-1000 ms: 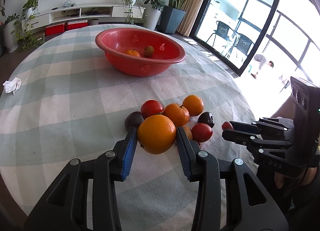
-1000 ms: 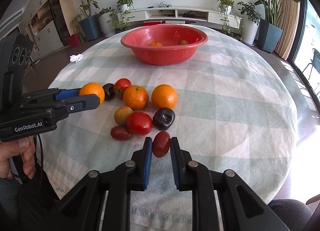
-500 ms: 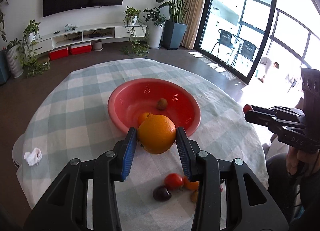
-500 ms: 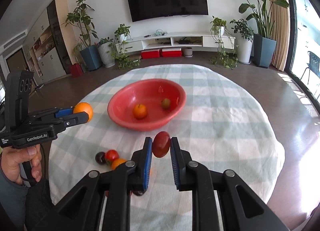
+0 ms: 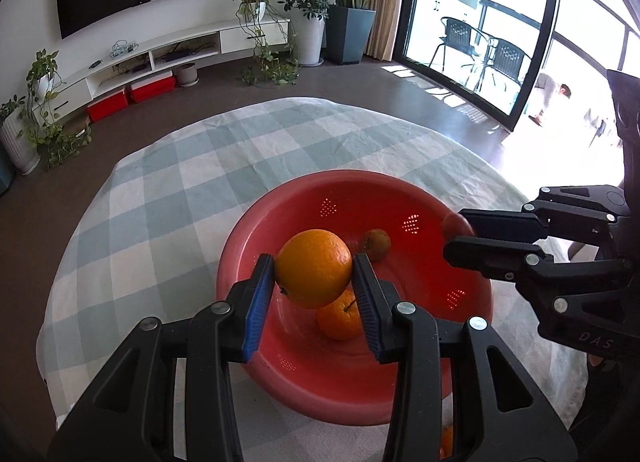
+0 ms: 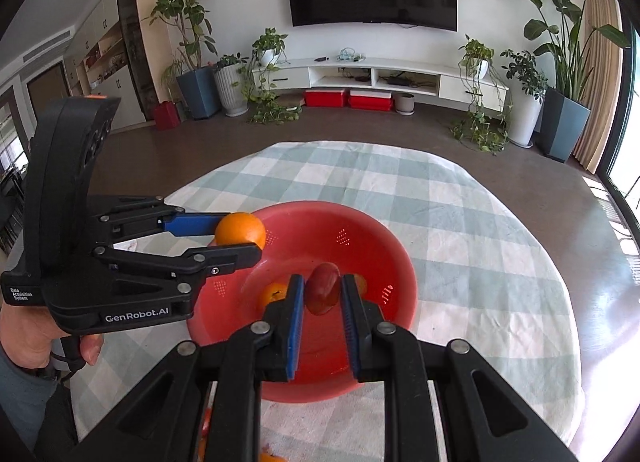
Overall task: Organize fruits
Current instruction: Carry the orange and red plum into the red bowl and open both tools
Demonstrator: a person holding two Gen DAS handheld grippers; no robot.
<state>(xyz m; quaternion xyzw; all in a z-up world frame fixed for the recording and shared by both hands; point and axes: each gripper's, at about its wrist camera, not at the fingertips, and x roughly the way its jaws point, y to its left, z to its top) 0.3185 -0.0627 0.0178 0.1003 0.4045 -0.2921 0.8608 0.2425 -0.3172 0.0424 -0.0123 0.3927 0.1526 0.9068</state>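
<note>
left claw (image 5: 313, 282) clamps orange (image 5: 313, 268), right claw (image 6: 322, 304) clamps tomato (image 6: 323, 288) above bowl (image 5: 288, 197); dropping from height may bruise or bounce fruit out.

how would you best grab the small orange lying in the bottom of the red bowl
Come straight down from above through the open top of the red bowl, since its sloped walls block any sideways approach. Close the fingers across the widest middle of the small orange; it is round, so any pair of opposite sides should work. Its stem points up, so straddle it rather than press on it.
</note>
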